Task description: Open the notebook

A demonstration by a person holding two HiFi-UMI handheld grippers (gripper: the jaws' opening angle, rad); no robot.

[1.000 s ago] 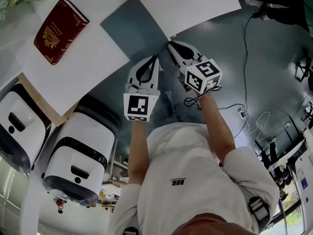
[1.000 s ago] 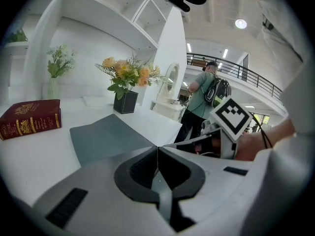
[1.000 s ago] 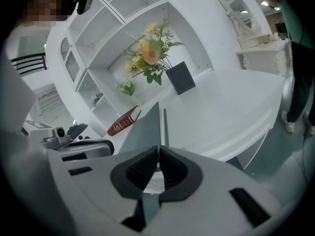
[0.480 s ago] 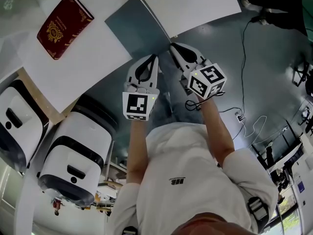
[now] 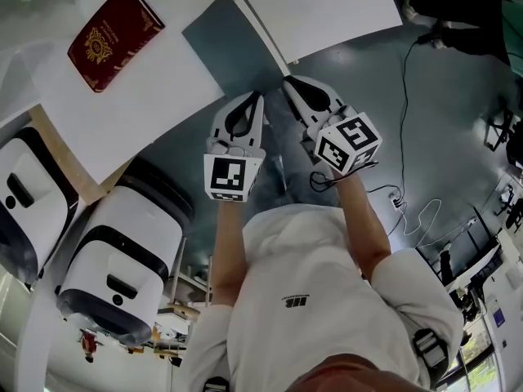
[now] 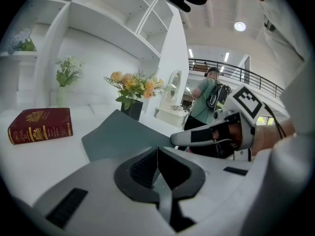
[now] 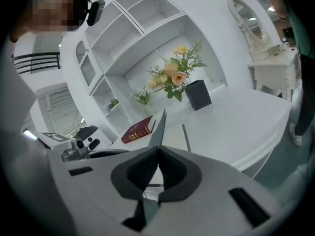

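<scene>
the right gripper (image 5: 288,79) has its jaws pressed together on the near edge of the notebook's grey cover (image 5: 230,43); in the right gripper view the cover stands thin and edge-on, going up from between the pads. so the cover is lifted off the white pages, and the notebook (image 5: 263,33) looks partly open. it lies just ahead of both grippers at the near edge of the table (image 5: 139,96). its spine line goes from the tip of the right gripper forward and a little to the left, and the cover spreads out to the left of that line, in front of the left gripper (image 5: 258,96).

the left gripper has its jaws together with nothing seen between them. its tip is near the cover's near corner, but i cannot tell if it touches. both forearms are stretched forward, side by side, the right one turned slightly inward. i think the next move is for the right gripper to swing the cover over to the left, toward the red book (image 5: 114,27), which lies well apart.
</scene>
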